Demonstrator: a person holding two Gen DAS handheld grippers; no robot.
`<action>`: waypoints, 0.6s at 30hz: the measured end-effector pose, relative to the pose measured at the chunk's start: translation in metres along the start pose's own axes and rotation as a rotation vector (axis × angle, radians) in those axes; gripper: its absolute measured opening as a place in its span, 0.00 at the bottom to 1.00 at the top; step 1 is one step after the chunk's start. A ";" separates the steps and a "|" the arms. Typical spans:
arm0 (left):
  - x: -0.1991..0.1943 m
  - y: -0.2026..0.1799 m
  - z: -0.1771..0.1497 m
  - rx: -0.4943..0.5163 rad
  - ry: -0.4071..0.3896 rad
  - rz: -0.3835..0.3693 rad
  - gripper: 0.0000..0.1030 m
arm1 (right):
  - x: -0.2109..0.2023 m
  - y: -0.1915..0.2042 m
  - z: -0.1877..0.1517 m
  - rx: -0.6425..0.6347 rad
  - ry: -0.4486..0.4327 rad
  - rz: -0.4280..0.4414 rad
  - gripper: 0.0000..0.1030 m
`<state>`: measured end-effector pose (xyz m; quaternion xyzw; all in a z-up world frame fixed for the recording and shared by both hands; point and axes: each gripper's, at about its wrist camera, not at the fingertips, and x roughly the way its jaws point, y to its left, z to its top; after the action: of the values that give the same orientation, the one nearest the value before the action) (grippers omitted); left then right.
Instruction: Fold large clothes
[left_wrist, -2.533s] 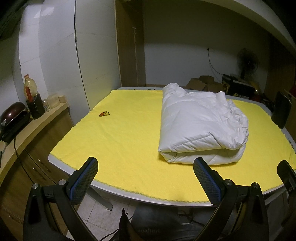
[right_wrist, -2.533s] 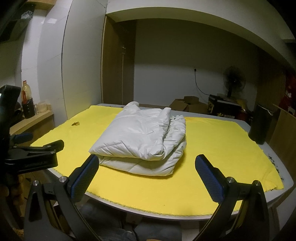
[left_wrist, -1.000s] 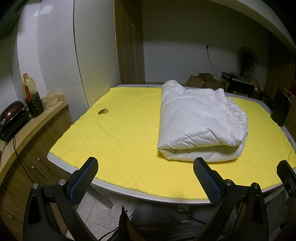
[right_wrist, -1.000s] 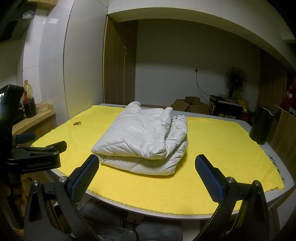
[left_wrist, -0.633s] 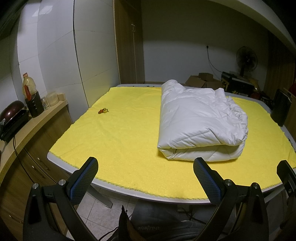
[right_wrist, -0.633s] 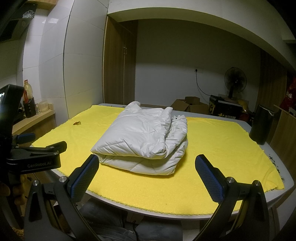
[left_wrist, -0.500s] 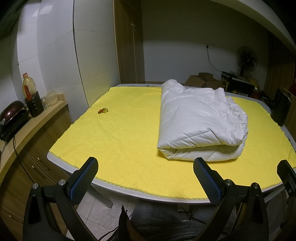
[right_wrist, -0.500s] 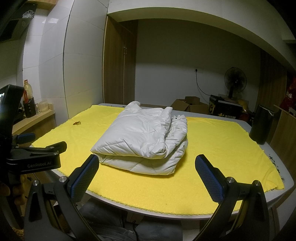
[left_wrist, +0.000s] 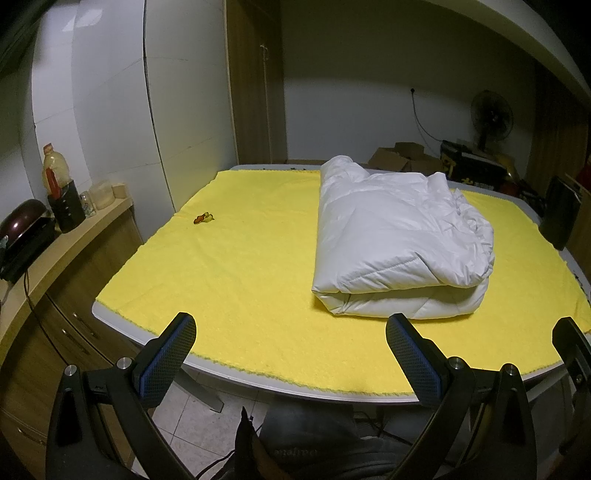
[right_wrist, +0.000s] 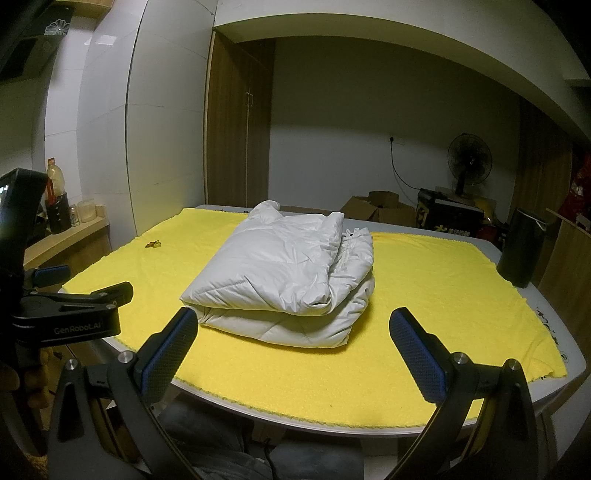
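A white padded jacket (left_wrist: 399, 240) (right_wrist: 288, 273) lies folded into a thick bundle on the yellow cloth (left_wrist: 240, 266) (right_wrist: 436, 295) that covers the table. My left gripper (left_wrist: 291, 354) is open and empty, held back over the table's near edge, left of the bundle. My right gripper (right_wrist: 291, 350) is also open and empty, just short of the bundle's near side. The left gripper's body (right_wrist: 66, 314) shows at the left edge of the right wrist view.
A small orange and yellow object (left_wrist: 204, 218) lies on the cloth at the far left. A wooden counter (left_wrist: 66, 236) with a bottle and jars runs along the left. A dark cylinder (right_wrist: 519, 247) stands at the table's right edge. Boxes and a fan (right_wrist: 469, 155) sit behind.
Both grippers have drifted only slightly since 2.5 s ago, and the view has tilted up a little. The jacket has not moved and both grippers stay open.
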<state>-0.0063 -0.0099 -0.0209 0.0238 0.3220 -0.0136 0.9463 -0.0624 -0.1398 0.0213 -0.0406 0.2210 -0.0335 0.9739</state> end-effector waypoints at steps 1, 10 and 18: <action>0.000 0.000 0.000 0.000 0.000 0.000 1.00 | 0.000 0.000 0.000 0.000 0.000 0.000 1.00; 0.001 0.000 0.000 0.001 0.005 -0.005 1.00 | 0.000 0.000 0.000 0.000 0.003 -0.001 1.00; 0.001 0.001 0.000 0.001 0.005 -0.005 1.00 | 0.000 0.000 0.000 0.000 0.003 -0.005 1.00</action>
<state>-0.0053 -0.0089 -0.0219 0.0235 0.3245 -0.0161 0.9454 -0.0624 -0.1398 0.0208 -0.0410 0.2225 -0.0359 0.9734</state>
